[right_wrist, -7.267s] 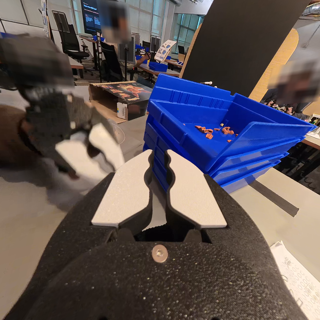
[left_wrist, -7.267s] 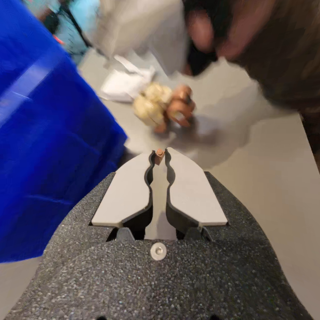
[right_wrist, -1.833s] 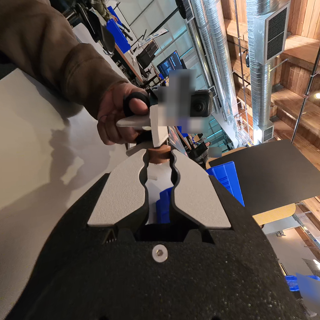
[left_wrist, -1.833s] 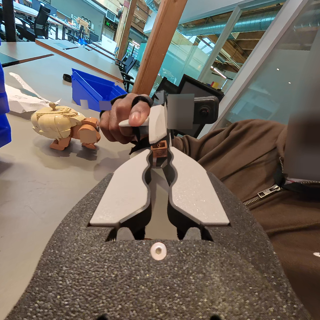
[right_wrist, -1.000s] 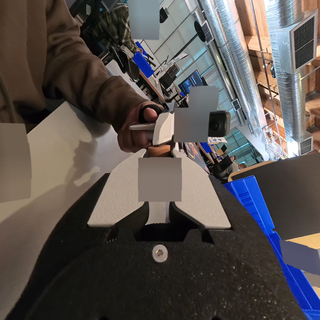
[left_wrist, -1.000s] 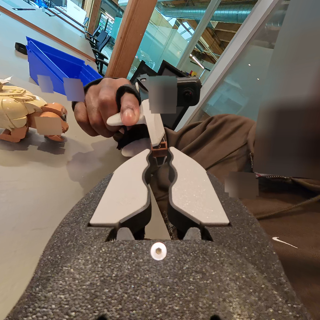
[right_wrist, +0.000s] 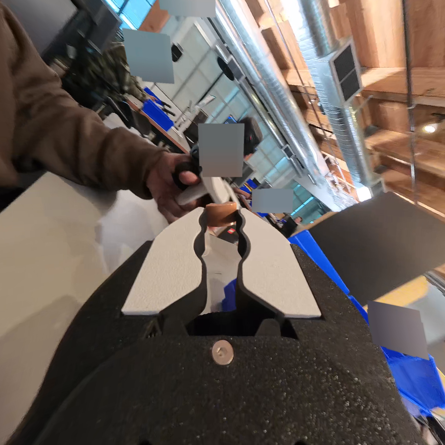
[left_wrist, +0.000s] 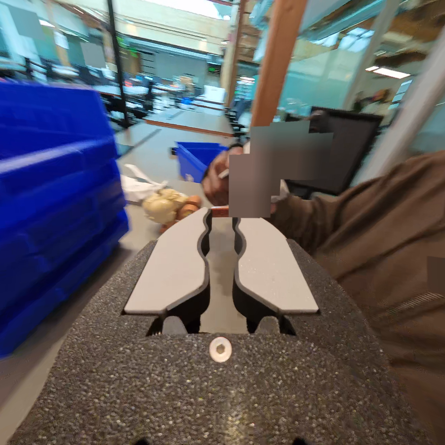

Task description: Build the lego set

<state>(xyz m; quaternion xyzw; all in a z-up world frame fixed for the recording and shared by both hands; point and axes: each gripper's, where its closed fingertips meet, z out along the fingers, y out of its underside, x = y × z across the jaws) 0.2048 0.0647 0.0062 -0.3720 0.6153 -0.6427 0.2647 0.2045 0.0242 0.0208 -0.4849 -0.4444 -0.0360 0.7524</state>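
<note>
My left gripper (left_wrist: 221, 213) is closed to a brick's width on a small brown brick (left_wrist: 218, 212); a blurred patch hides the brick's right end. My right gripper (right_wrist: 221, 214) is shut on a rounded brown piece (right_wrist: 220, 215), held in the air above the grey table (right_wrist: 48, 240). The two grippers meet tip to tip: the left one's white fingers (right_wrist: 192, 196) sit just behind the brown piece. I cannot tell whether the two brown parts are joined. The tan and brown lego model (left_wrist: 166, 207) stands on the table beyond the left fingertips.
A stack of blue bins (left_wrist: 55, 192) fills the left of the left wrist view and also shows in the right wrist view (right_wrist: 313, 250). A smaller blue bin (left_wrist: 192, 161) and white paper (left_wrist: 137, 185) lie behind the model. A brown sleeve (left_wrist: 361, 216) is on the right. The left gripper's tips are roughly 5 cm from the right gripper's.
The left view has swung left, so the bin stack and the model are now ahead, with motion blur. Both grippers still hold brown pieces tip to tip.
</note>
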